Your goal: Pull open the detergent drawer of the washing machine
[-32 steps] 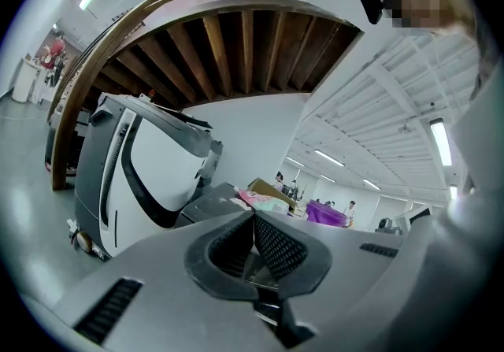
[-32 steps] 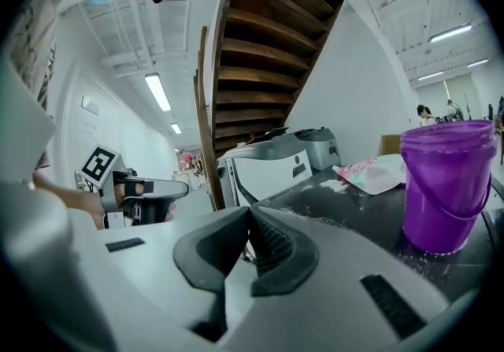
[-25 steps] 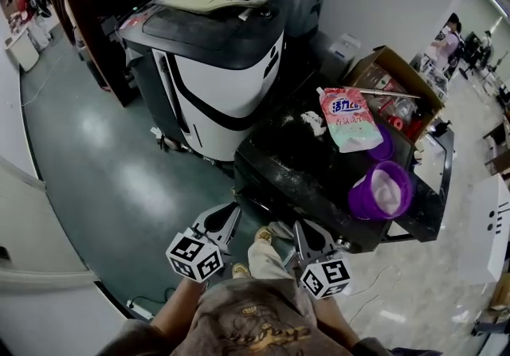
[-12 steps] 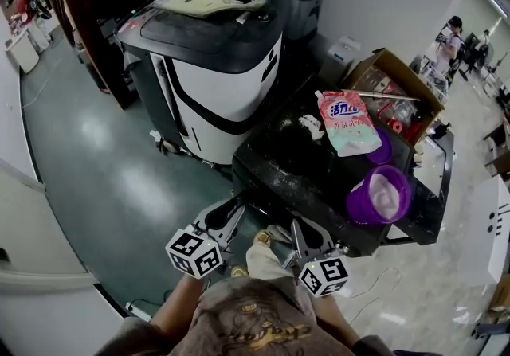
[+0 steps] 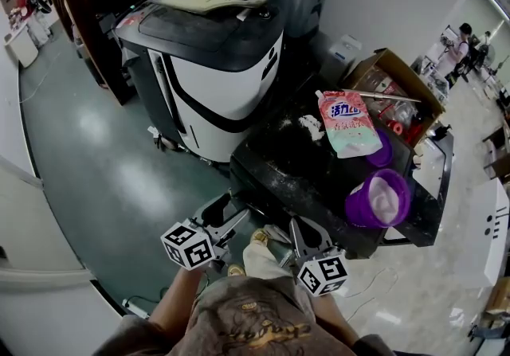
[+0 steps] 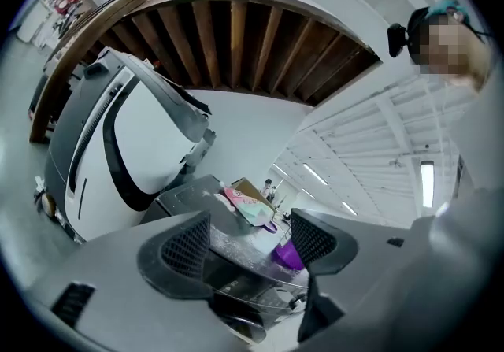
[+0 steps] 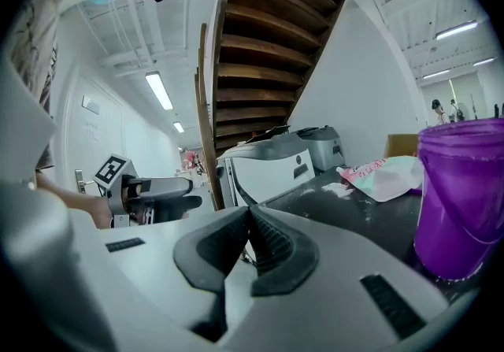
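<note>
**A:** How many tools are there, and how do they stand?

**B:** Two, both at the bottom centre of the head view. The left tool (image 5: pixel 229 211) is opening. In its own view the pads (image 6: pixel 187 244) are spread wide and press on nothing. The right tool (image 5: pixel 303 228) has its jaws pressed together with nothing between them, and each tool carries one marker cube.

**A:** And the detergent drawer?

**B:** There is one. In the left gripper view the detergent drawer (image 6: pixel 240 295) sits low in the frame, between and below the spread pads. It appears to jut from the front of the washing machine (image 5: pixel 303 167) just under the top edge. That single black machine fills the centre right of the head view, and white powder dusts its top.

**A:** What sits on that top?

**B:** There are two purple cups (image 5: pixel 378 197). The nearer one holds something white, and the farther one is half under one pink pouch (image 5: pixel 344 122).

**A:** Is there any writing?

**B:** The pouch has bold Chinese characters on a blue band, but they are too small to read with certainty.

**A:** Anything else?

**B:** There is one open cardboard box (image 5: pixel 394 88) at the upper right. One large white-and-black machine (image 5: pixel 215 68) stands at the upper centre.
</note>
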